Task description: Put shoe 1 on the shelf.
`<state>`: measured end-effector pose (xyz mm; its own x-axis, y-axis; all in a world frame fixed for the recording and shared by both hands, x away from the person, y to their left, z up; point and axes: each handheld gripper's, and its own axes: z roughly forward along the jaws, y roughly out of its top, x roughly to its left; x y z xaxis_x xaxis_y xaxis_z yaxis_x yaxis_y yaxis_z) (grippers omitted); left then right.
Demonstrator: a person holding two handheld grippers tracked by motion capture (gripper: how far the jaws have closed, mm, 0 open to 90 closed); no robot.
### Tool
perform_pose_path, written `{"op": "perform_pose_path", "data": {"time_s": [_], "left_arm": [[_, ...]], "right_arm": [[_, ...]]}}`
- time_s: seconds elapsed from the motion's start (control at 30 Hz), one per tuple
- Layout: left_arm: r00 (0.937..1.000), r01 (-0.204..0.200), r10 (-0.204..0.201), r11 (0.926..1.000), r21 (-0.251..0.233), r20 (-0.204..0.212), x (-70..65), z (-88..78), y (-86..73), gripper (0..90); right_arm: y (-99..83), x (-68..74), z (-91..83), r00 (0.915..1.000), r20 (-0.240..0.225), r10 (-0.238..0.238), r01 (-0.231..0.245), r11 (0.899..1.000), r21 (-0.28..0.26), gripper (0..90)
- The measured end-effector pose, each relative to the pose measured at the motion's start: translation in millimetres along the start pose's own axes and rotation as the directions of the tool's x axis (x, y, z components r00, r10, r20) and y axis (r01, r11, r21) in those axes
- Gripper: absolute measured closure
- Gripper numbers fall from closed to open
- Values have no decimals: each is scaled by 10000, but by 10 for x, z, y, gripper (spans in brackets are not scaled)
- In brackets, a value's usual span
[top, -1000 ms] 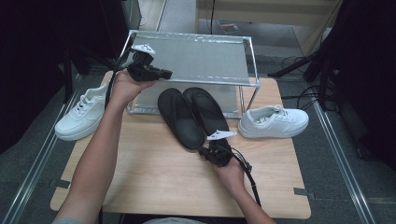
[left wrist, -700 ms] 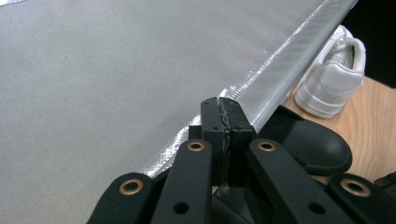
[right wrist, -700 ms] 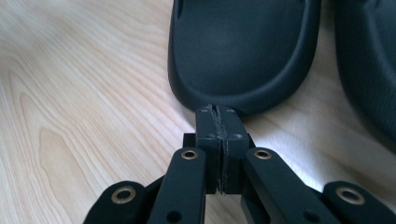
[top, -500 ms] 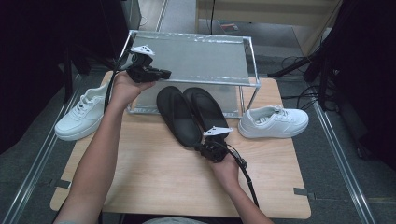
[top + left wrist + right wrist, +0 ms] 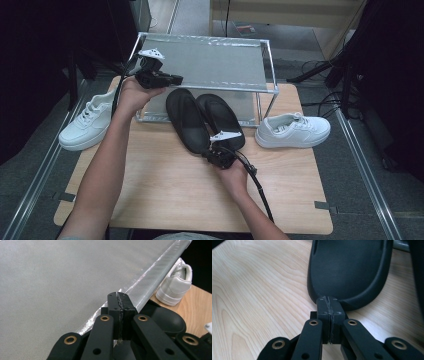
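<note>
Claws both together: right claw (image 5: pixel 329 301) at black slipper's (image 5: pixel 348 270) heel rim, left claw (image 5: pixel 119 297) above rack edge (image 5: pixel 147 282) (bare tabletop nearby).

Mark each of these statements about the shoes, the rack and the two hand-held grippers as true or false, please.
1. The right hand-held gripper has its jaws wide open. False: they are shut, pad against pad, at the heel of a black slipper.
2. Two black slippers lie side by side on the wooden table. True.
3. Both white sneakers stand on top of the rack. False: one white sneaker stands on the table to the right of the rack, the other to its left.
4. The left hand-held gripper is shut, over the rack's front edge. True.
</note>
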<state>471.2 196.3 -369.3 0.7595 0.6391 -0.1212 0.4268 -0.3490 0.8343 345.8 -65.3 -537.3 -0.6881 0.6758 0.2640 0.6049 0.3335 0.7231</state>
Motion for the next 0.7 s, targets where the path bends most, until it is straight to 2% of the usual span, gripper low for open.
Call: {"op": "perform_pose_path", "data": {"time_s": [0.37,0.7], "left_arm": [[9998,-57,56,10000,-49,-164,-20,5,-3,900],[9996,-112,111,9999,-22,-273,-35,7,0,900]], "right_arm": [[166,63,187,9996,-244,137,-141,9997,-173,900],[318,148,344,9995,-319,-38,27,9994,-333,900]]}}
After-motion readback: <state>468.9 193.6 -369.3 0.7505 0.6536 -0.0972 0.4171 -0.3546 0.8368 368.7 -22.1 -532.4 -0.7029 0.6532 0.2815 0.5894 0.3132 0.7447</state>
